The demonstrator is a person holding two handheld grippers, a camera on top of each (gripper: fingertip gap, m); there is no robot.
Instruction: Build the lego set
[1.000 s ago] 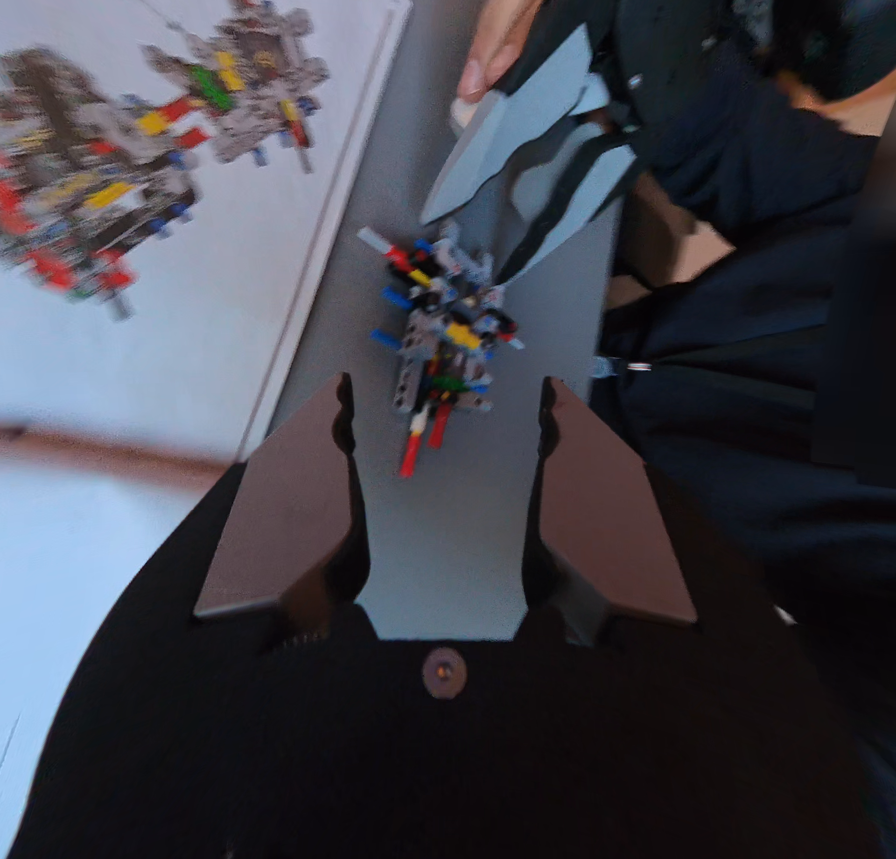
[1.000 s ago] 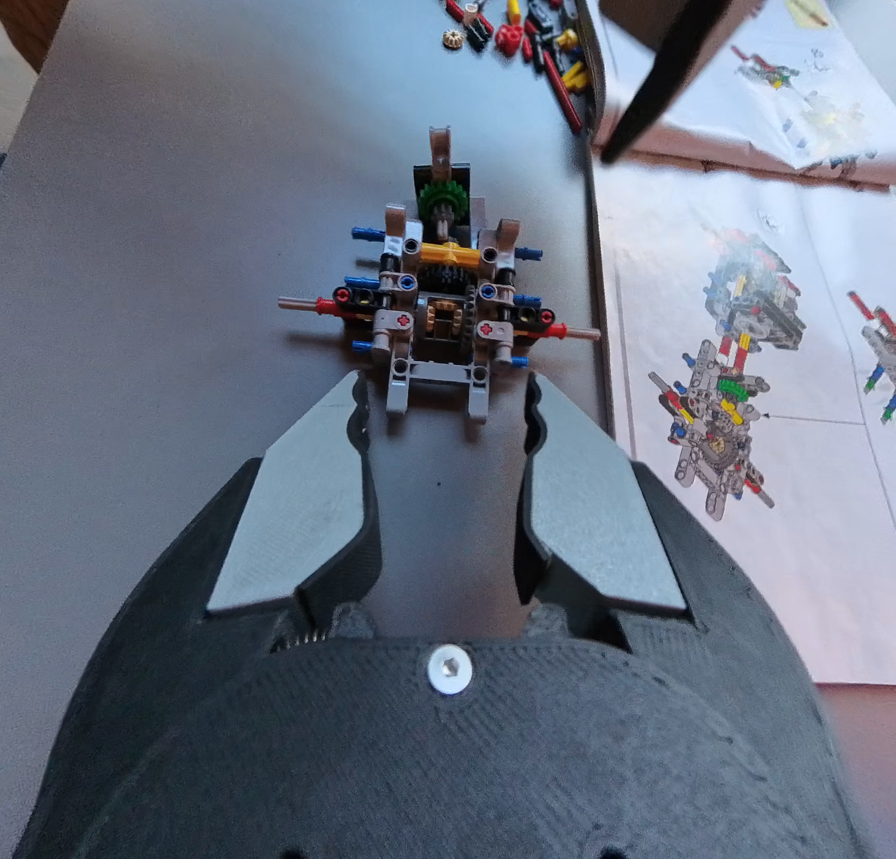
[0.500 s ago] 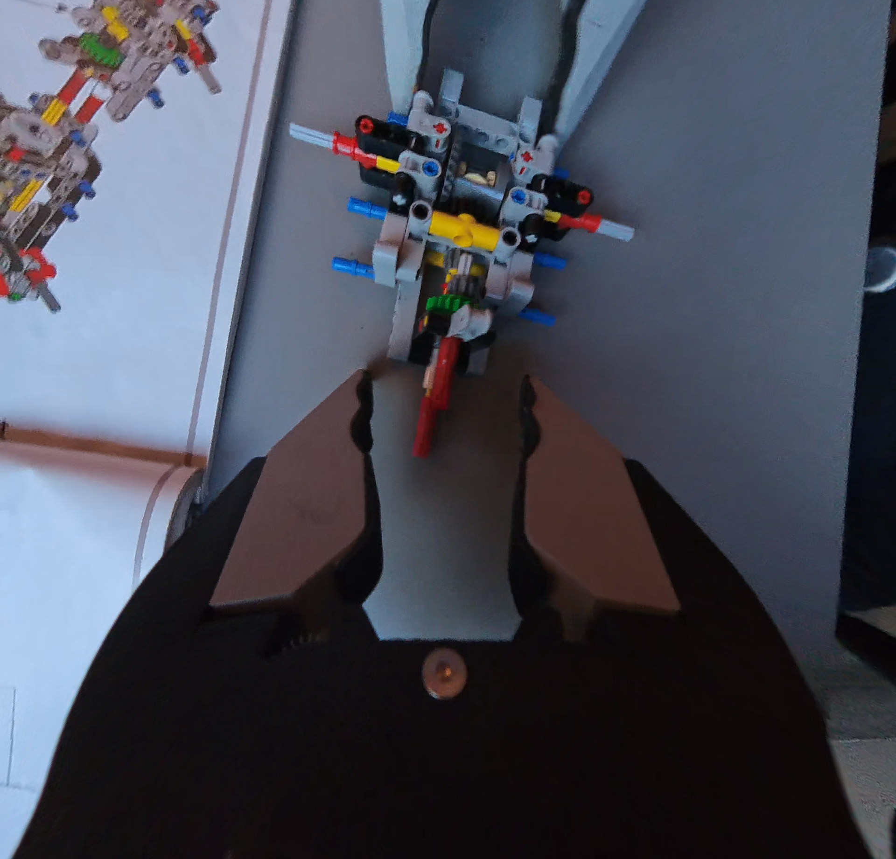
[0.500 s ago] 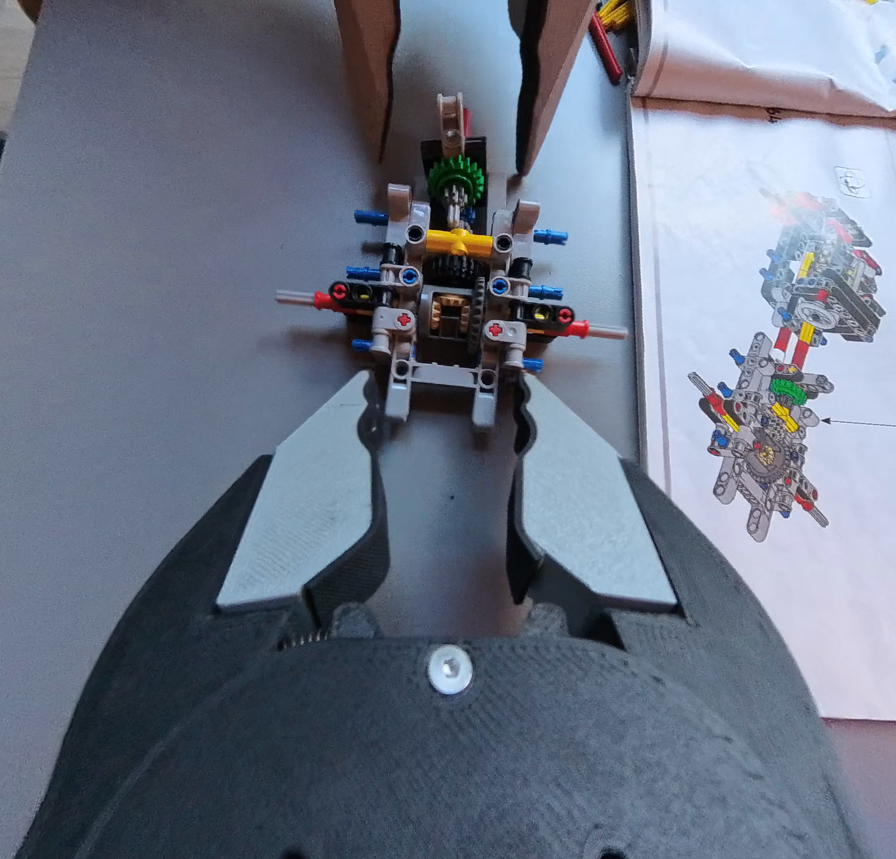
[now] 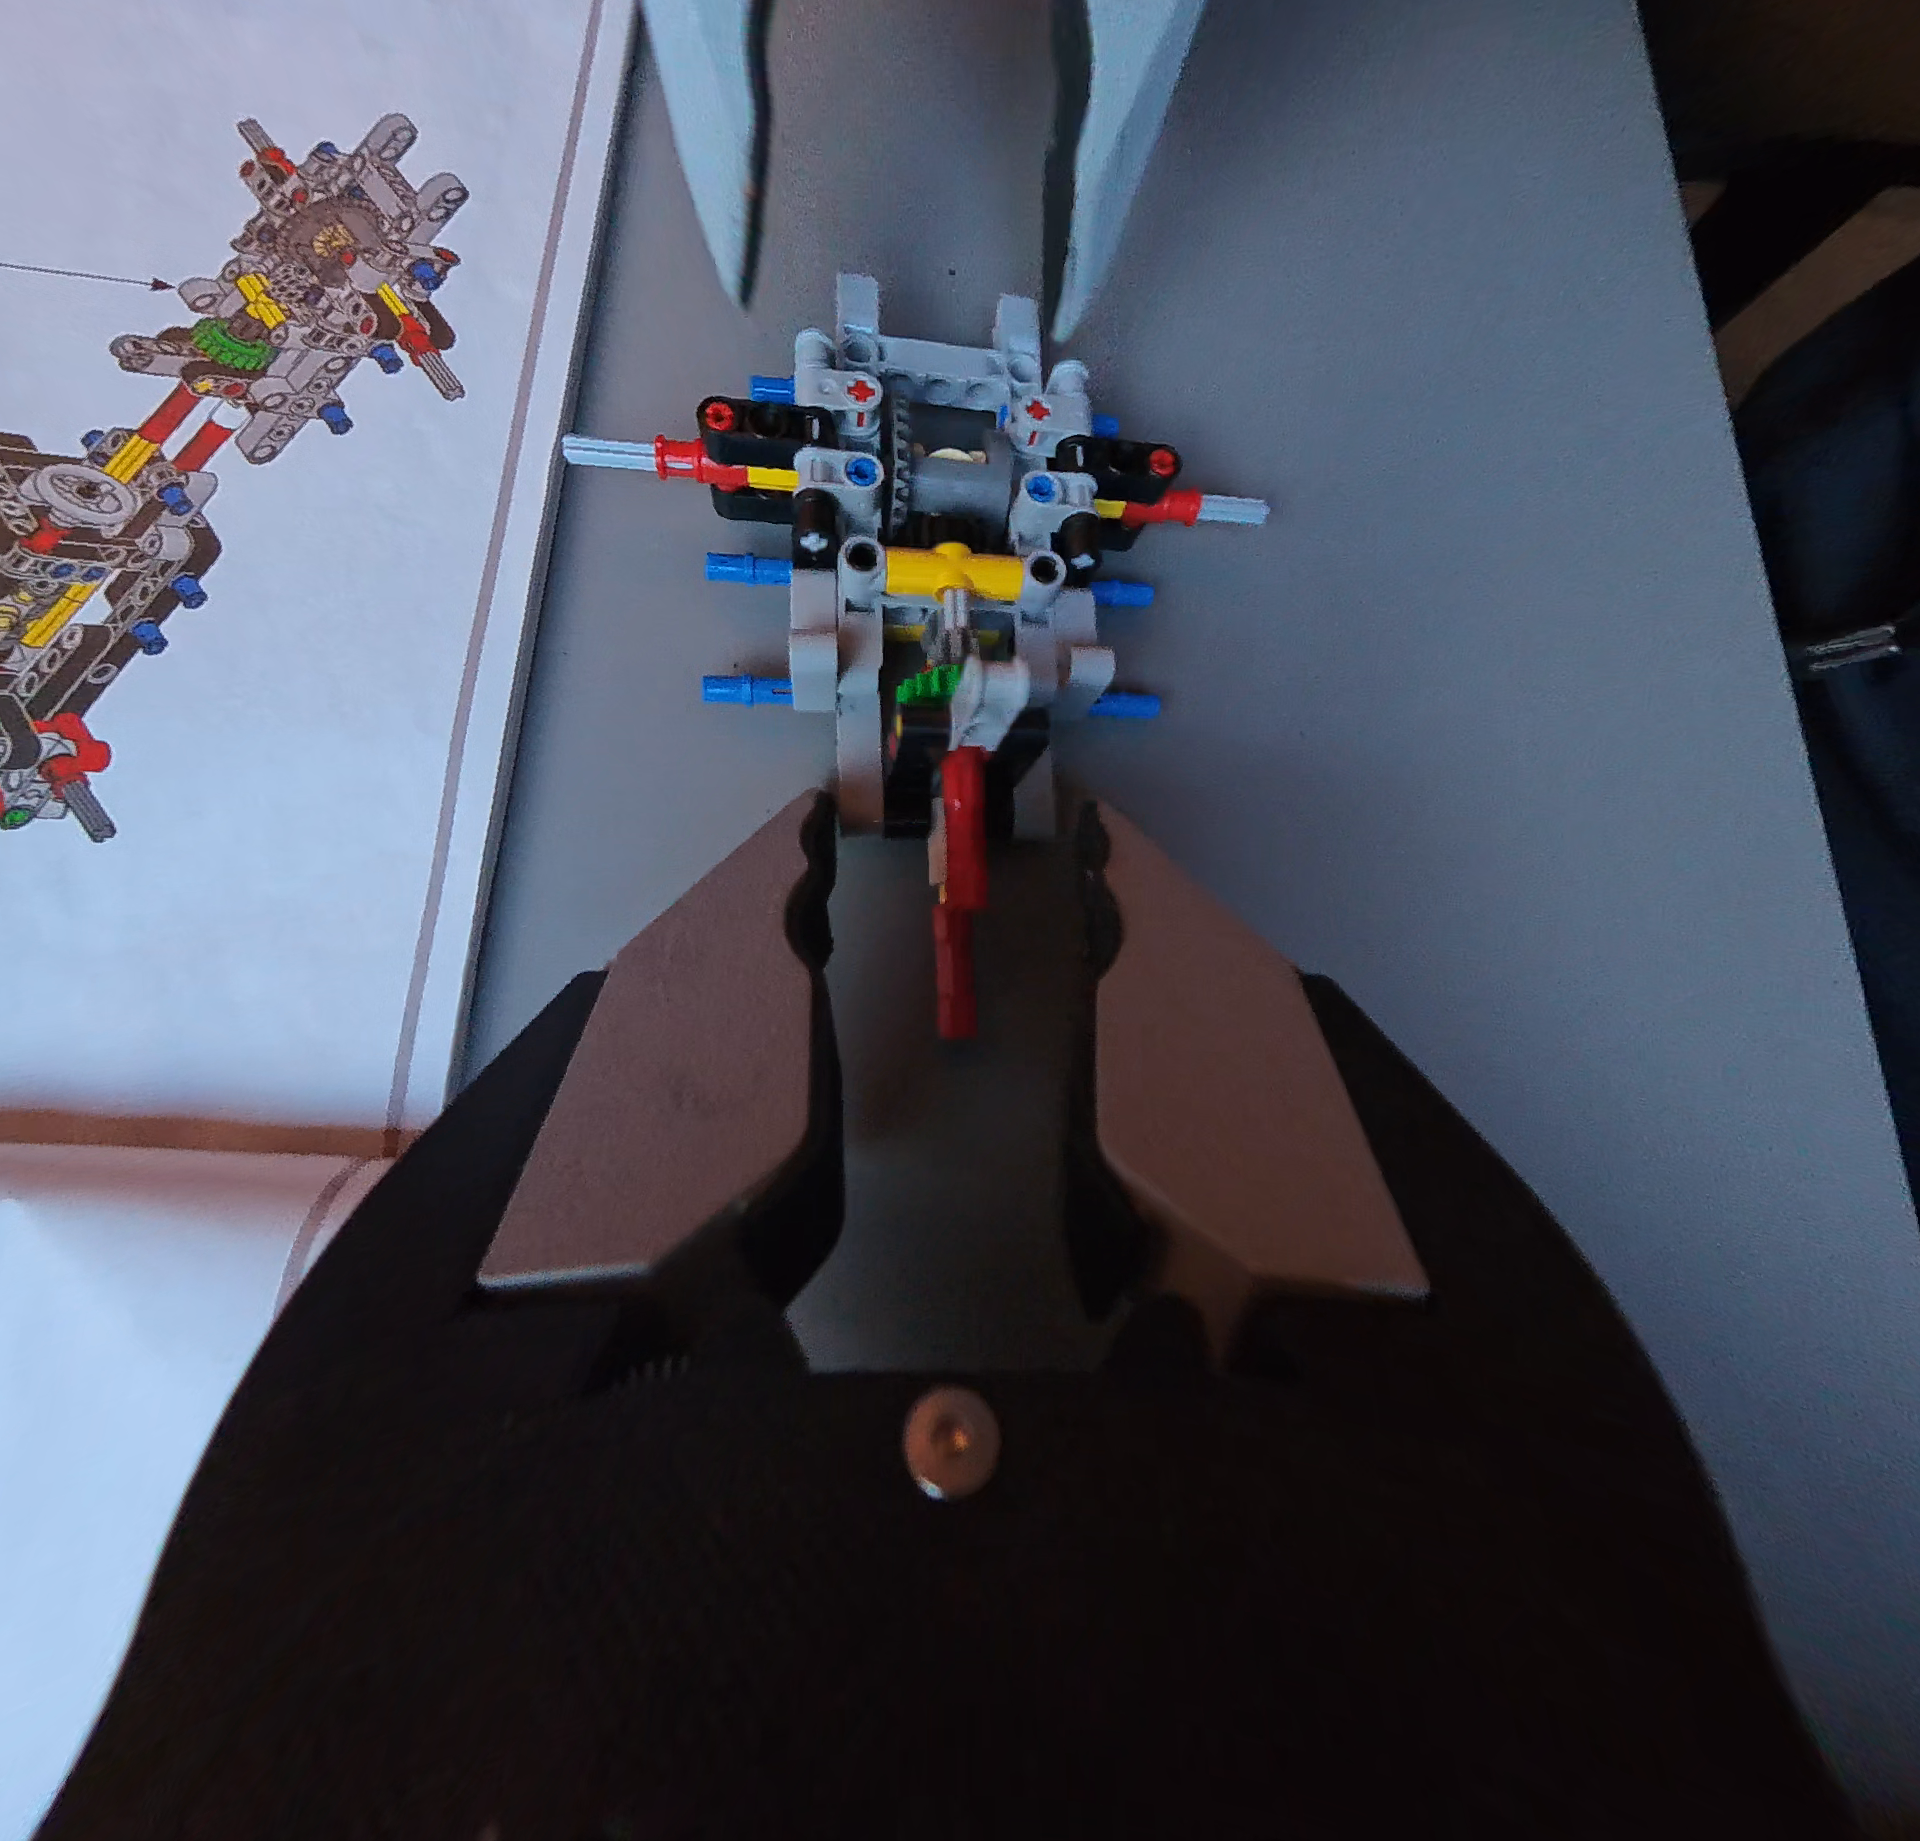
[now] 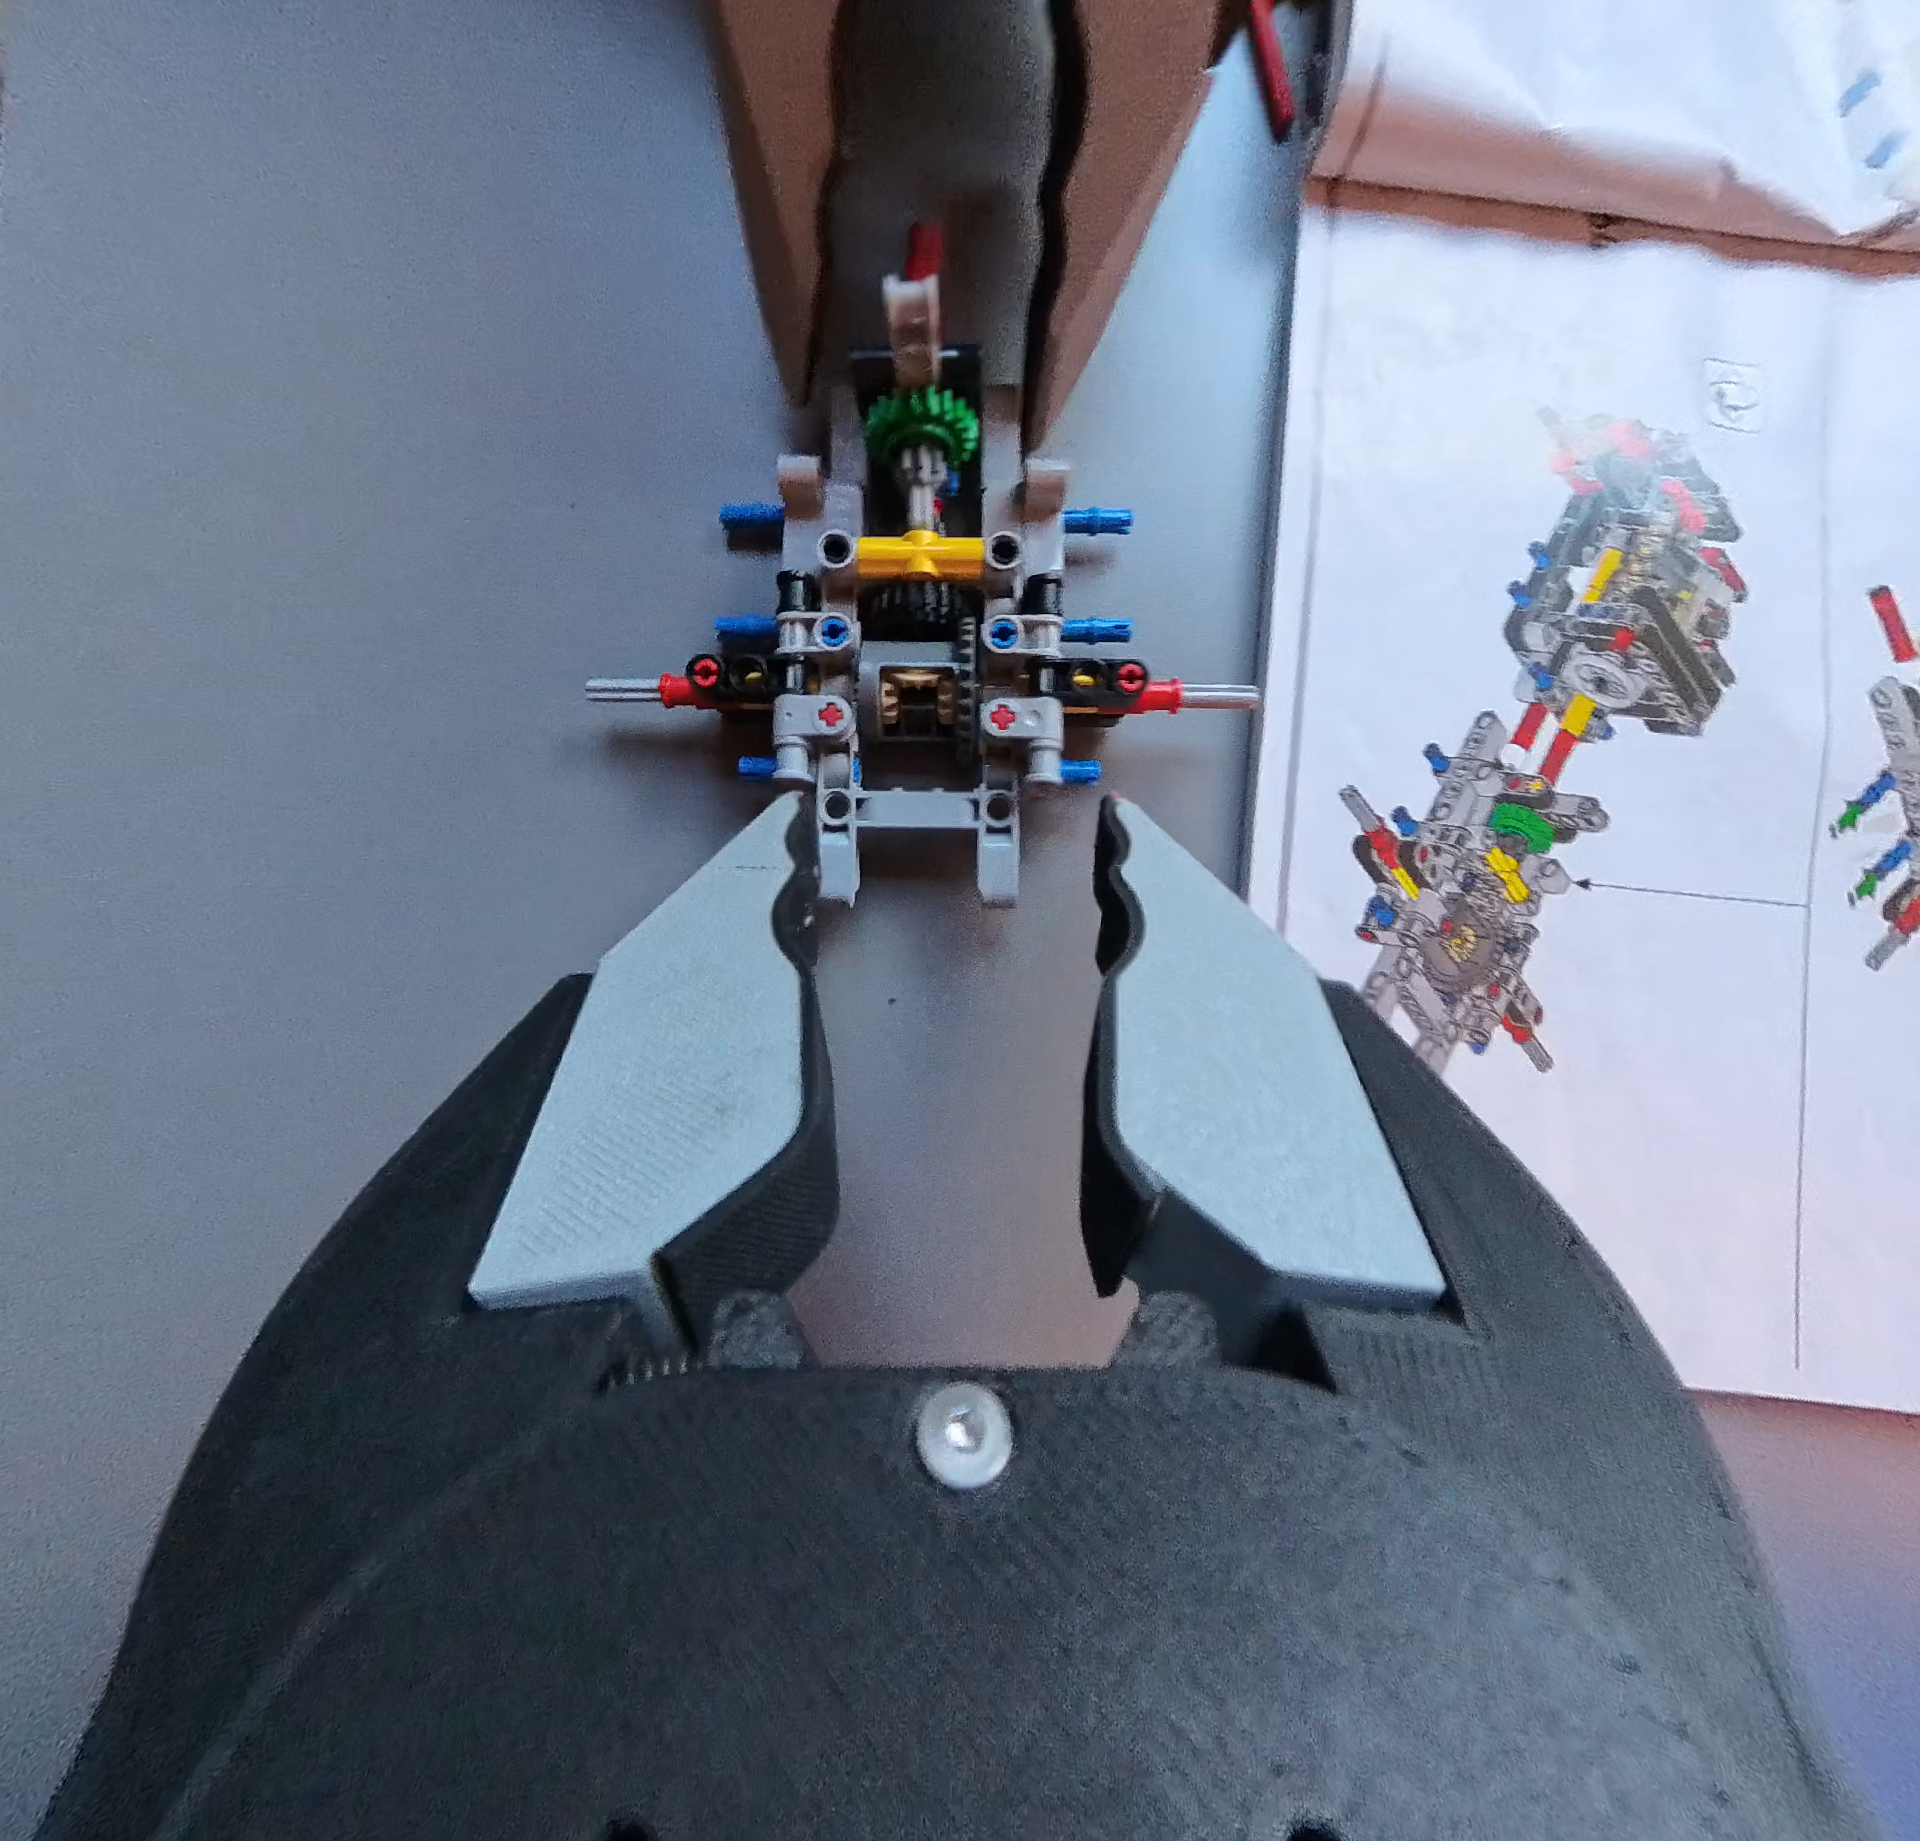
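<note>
Since a second ago, our left gripper [image 5: 951, 825] swung to face the toy model [image 5: 935, 555], jaws open astride its red rod [image 5: 958, 898]. Our right gripper [image 6: 948, 815] gapes around the opposite grey end. Only its view shows loose red pieces [image 6: 1273, 66] beyond.

My left gripper [image 5: 951, 825], with brown flat fingers [image 5: 686, 1043] on a black body, points forward and its jaws stand partly open, the two wavy black pads apart from each other. My right gripper [image 6: 951, 825], with light grey fingers [image 6: 675, 1043] on a black textured body, faces it from the opposite side, tip toward tip. Its jaws are also partly open, a little wider. Both grippers lie low and almost level, in one line with each other.
</note>
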